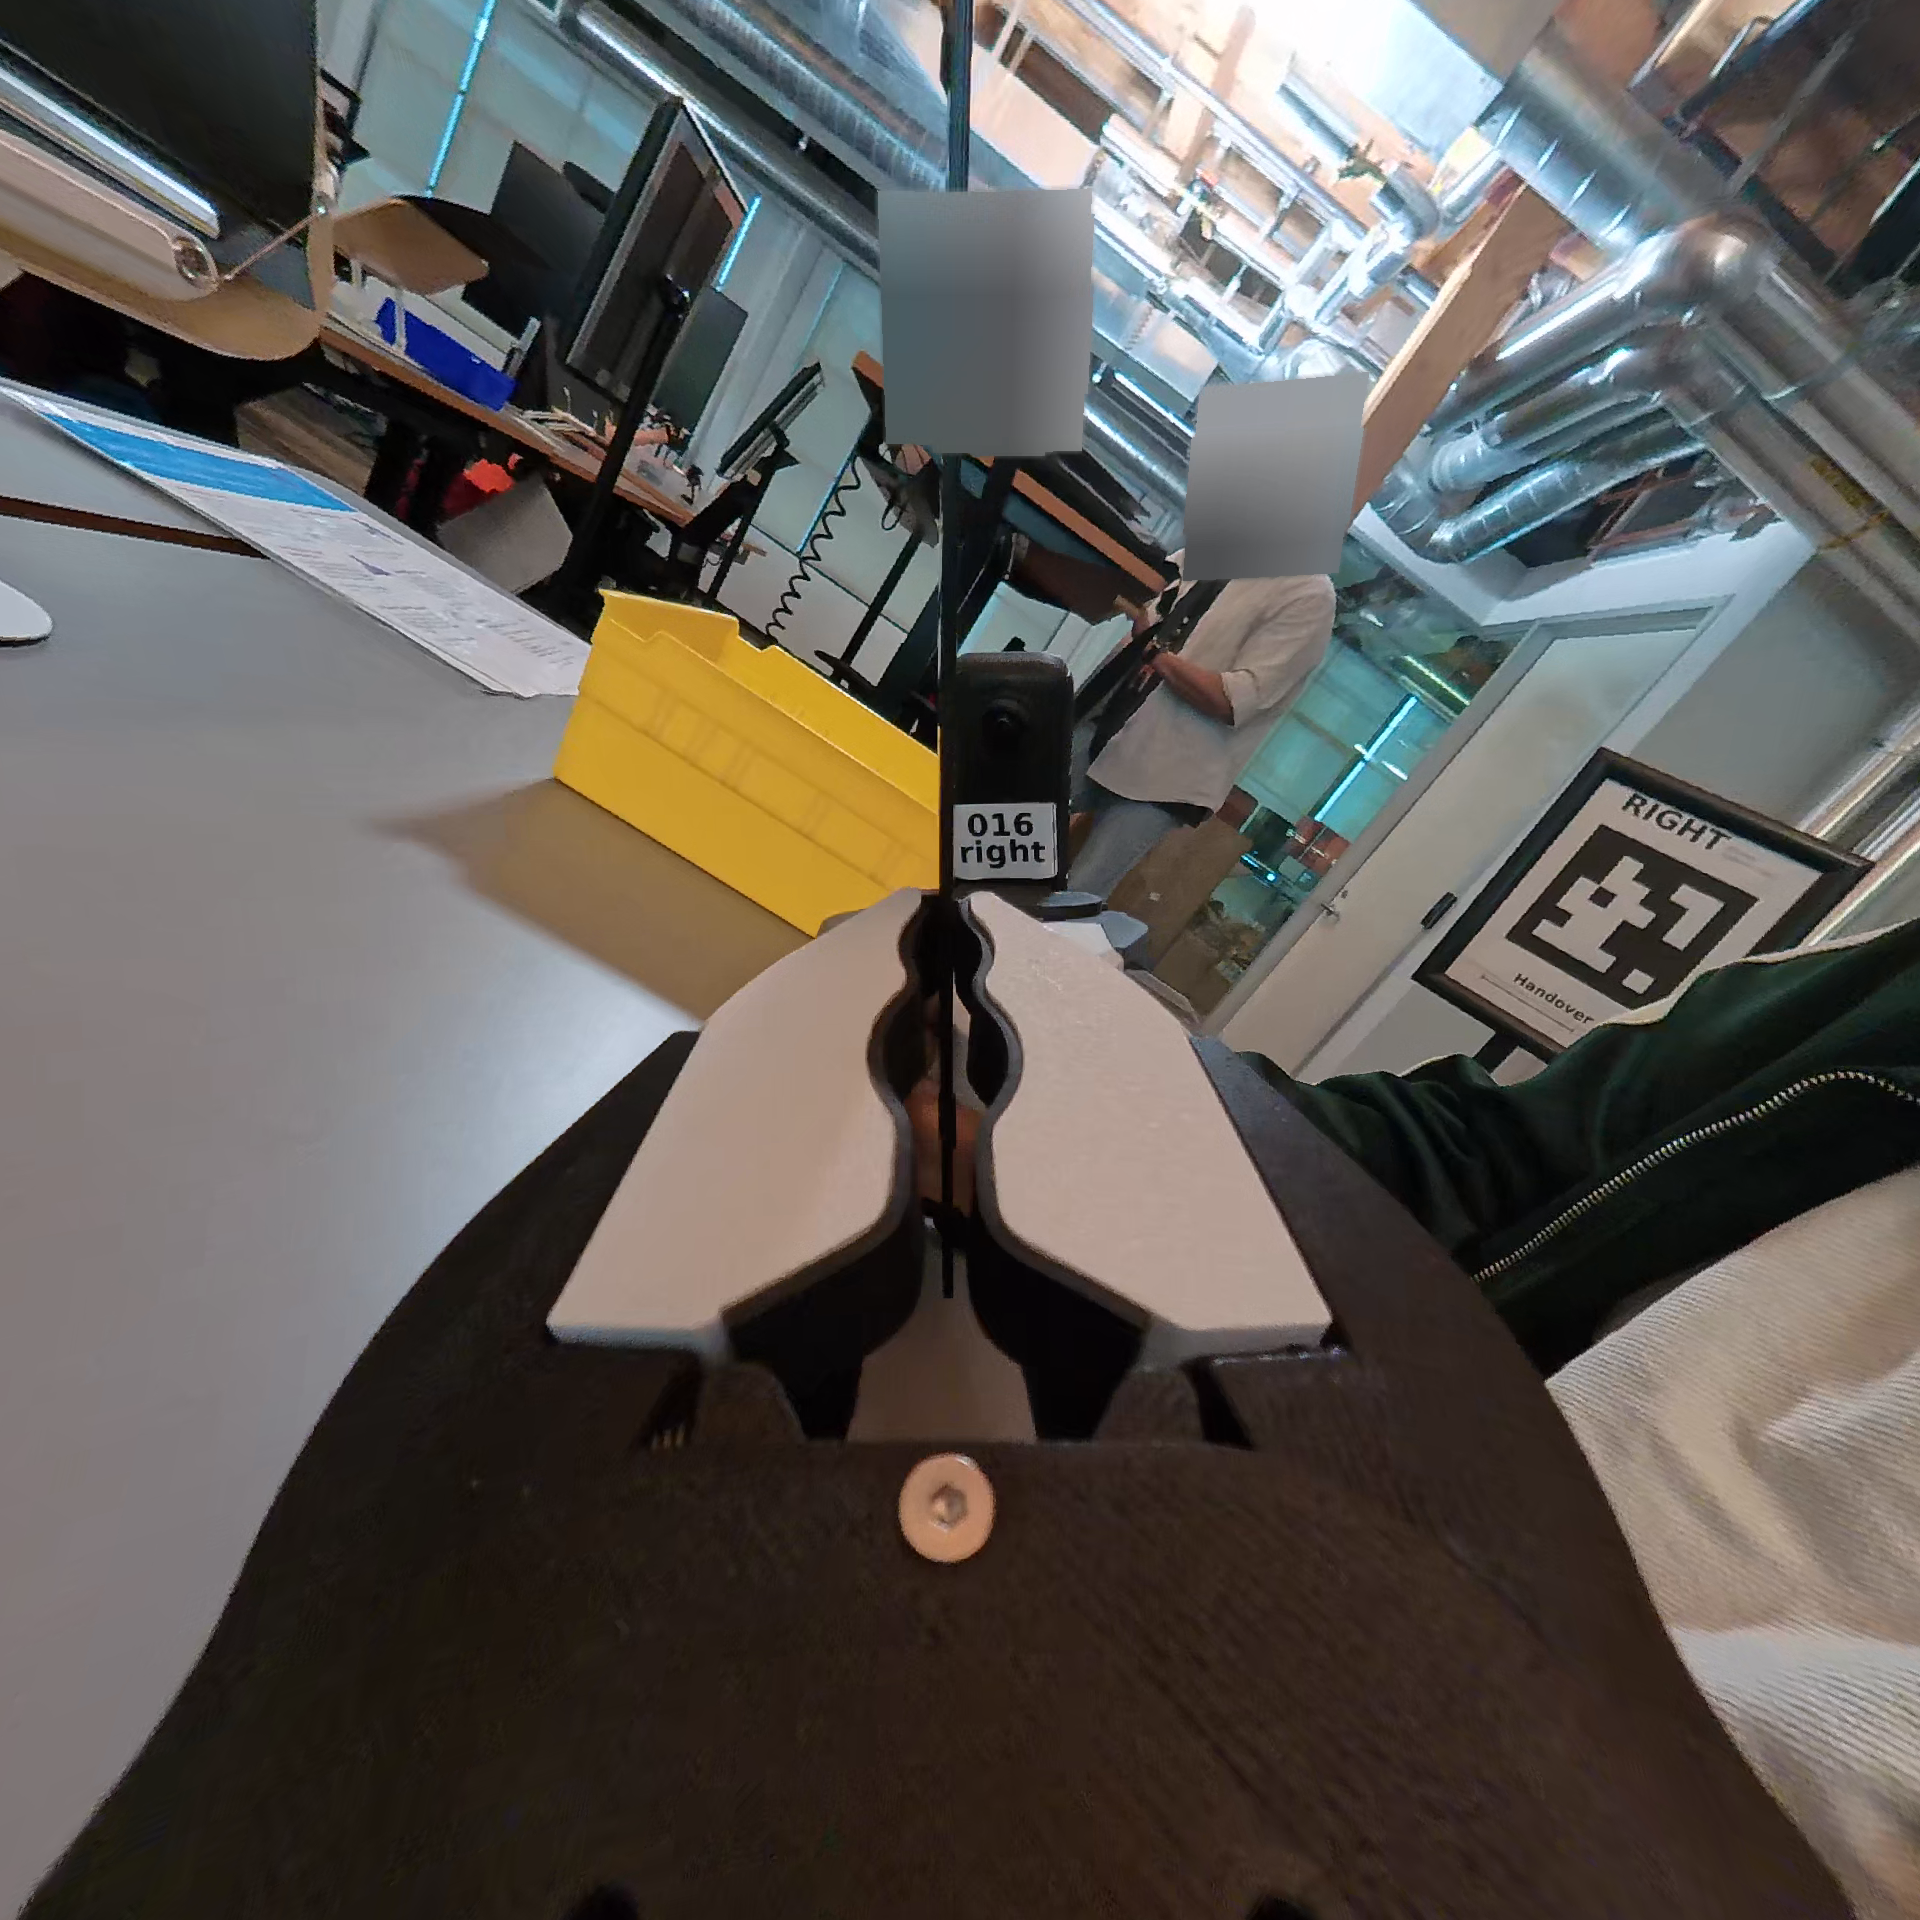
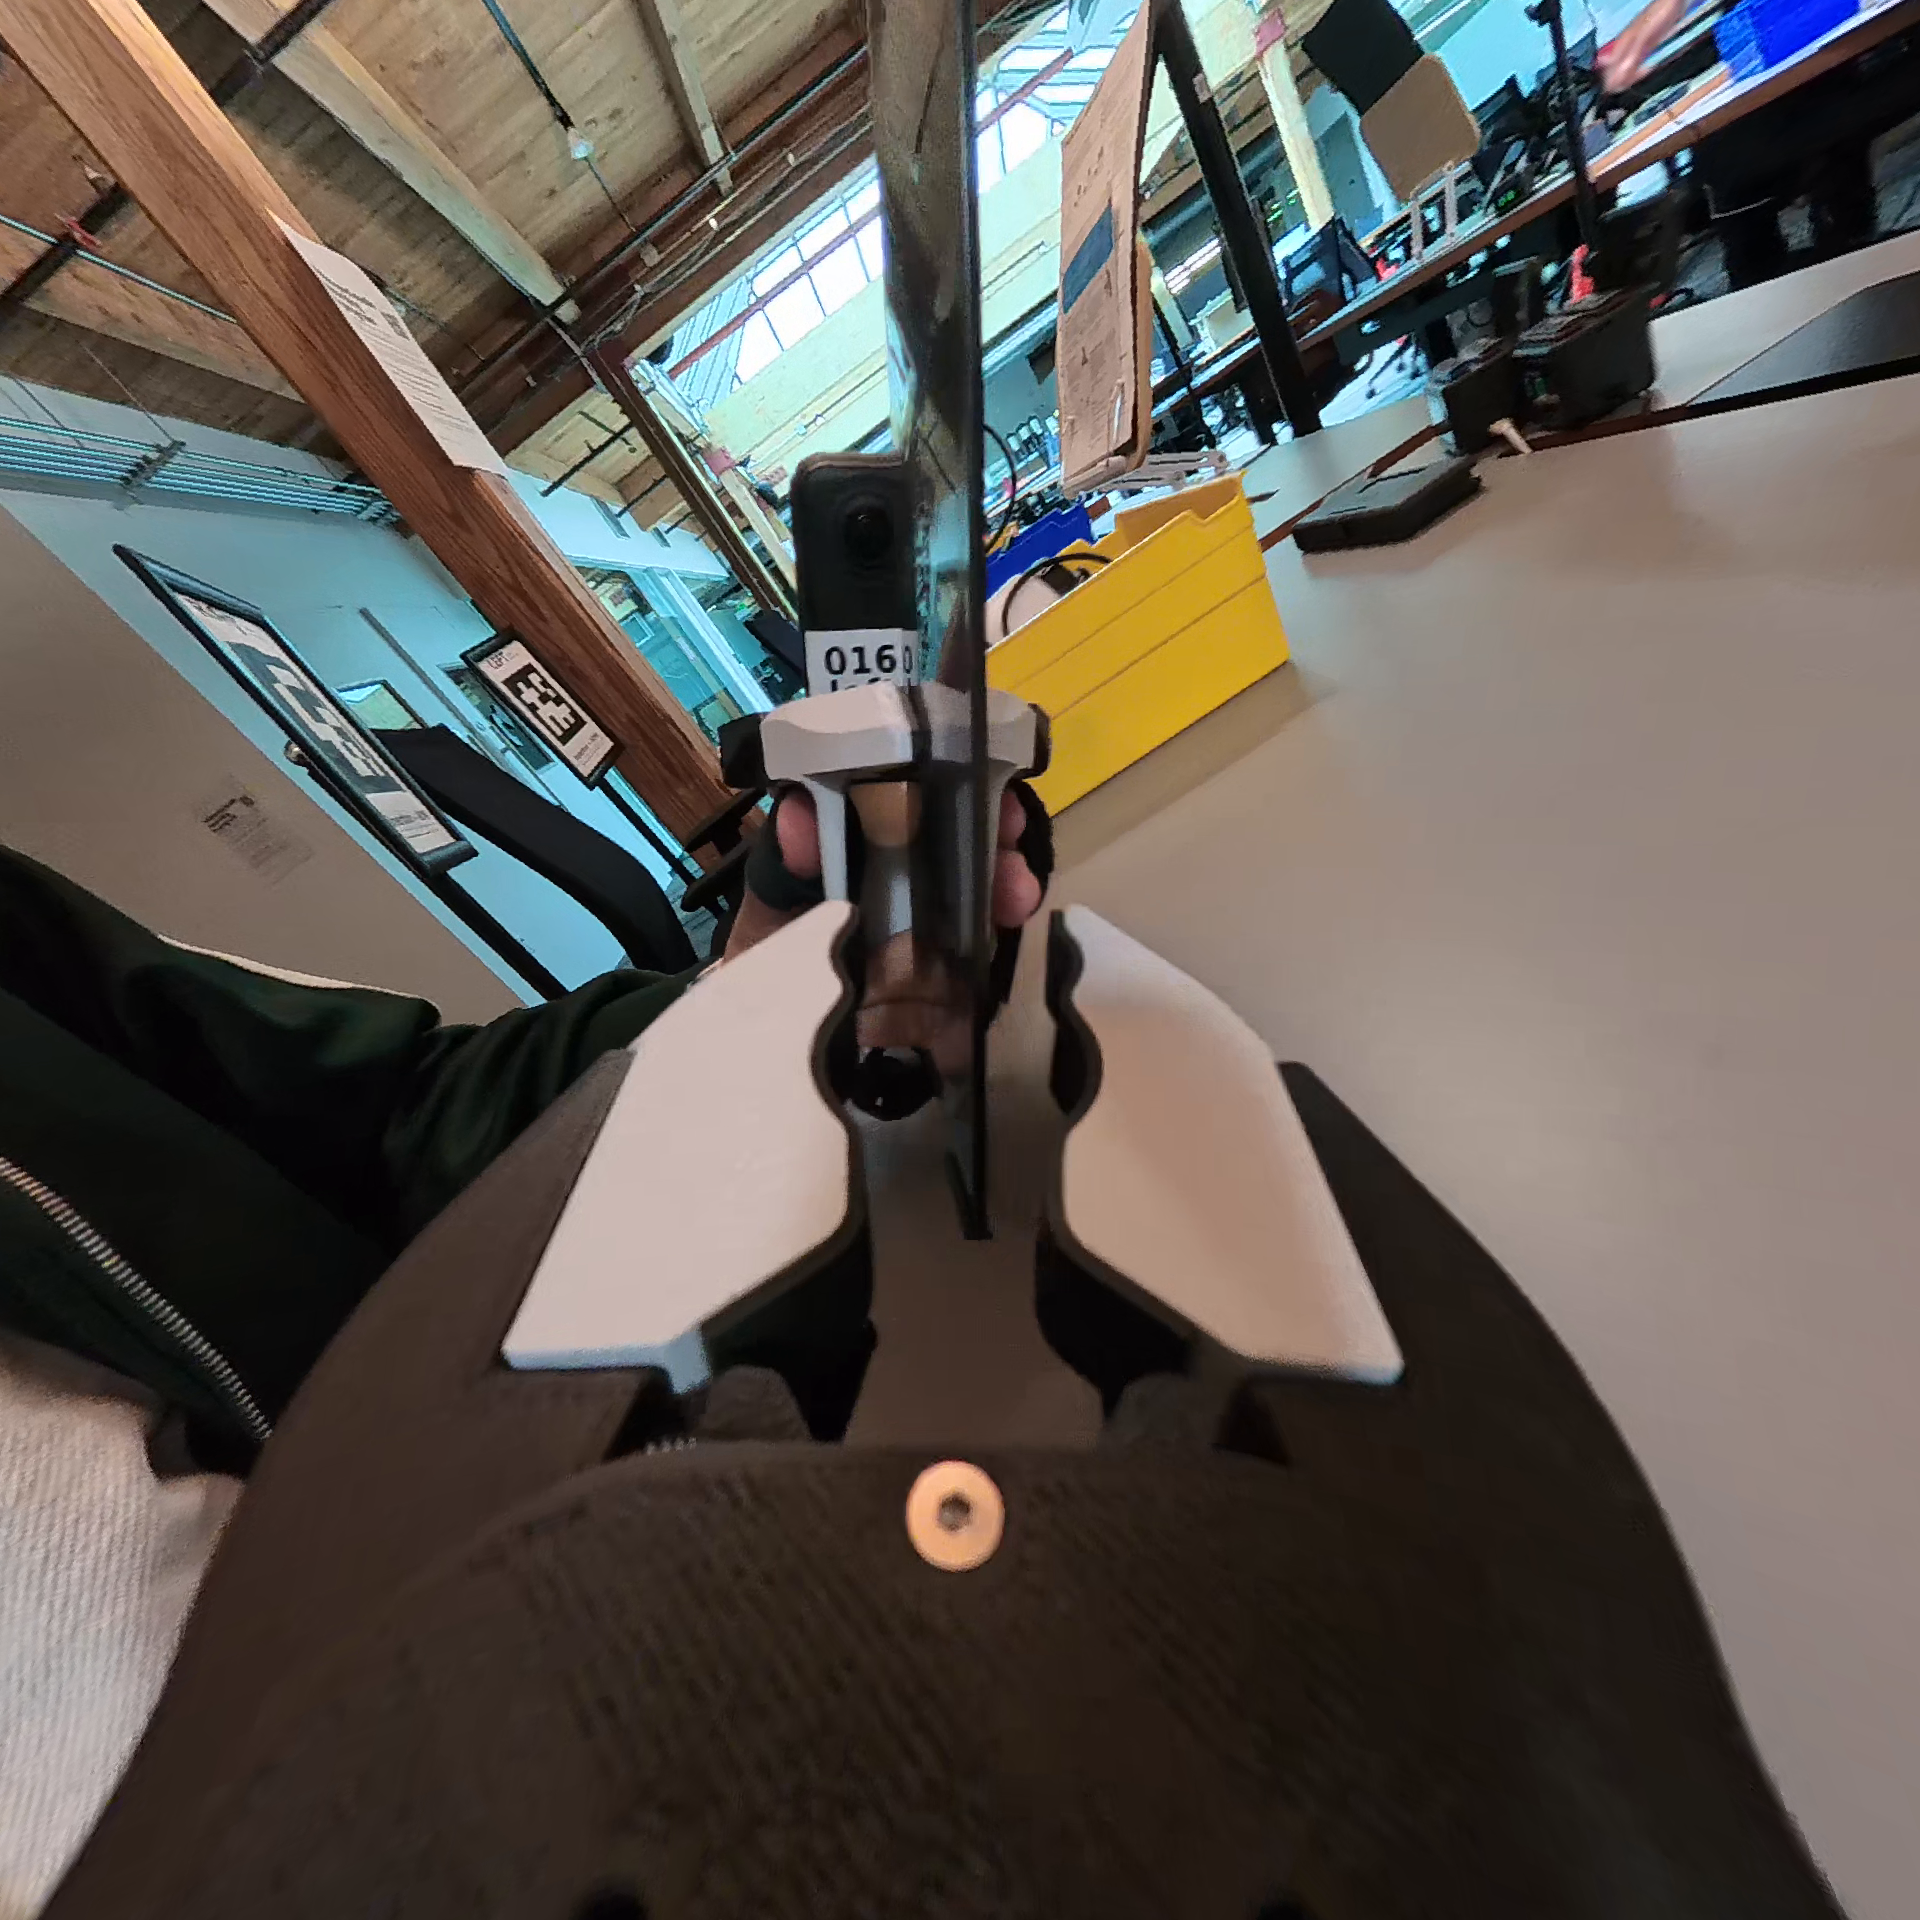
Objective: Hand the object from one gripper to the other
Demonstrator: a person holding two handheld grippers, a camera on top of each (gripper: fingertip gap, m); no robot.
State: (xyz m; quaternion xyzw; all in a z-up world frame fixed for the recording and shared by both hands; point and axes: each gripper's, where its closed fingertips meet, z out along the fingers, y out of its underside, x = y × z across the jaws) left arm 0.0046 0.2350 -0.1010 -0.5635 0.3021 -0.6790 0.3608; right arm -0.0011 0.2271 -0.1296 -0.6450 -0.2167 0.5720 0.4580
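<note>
The object is a thin flat black plate, seen edge-on in both views. In the left wrist view it runs as a dark line point(image 1: 948, 1195) between my left gripper's grey fingers point(image 1: 790, 1122). My left gripper point(image 1: 948, 935) is shut on the plate. In the right wrist view the plate point(image 2: 935, 364) stands upright between my right gripper's spread fingers point(image 2: 717, 1143). My right gripper point(image 2: 956, 925) is open around the plate's near edge, with a gap on each side. The left gripper point(image 2: 899, 727) shows farther off, clamped on the plate, a hand behind it.
A yellow bin point(image 1: 727, 748) point(image 2: 1153, 623) stands on the grey table point(image 1: 260, 883) point(image 2: 1558, 935). Papers point(image 1: 312, 520) lie at the far left. A flat black item point(image 2: 1382, 504) lies beyond the bin. Framed marker signs point(image 1: 1631, 914) point(image 2: 540, 696) and a person point(image 1: 1195, 707) stand off the table. The tips of both grippers are at nearly the same place.
</note>
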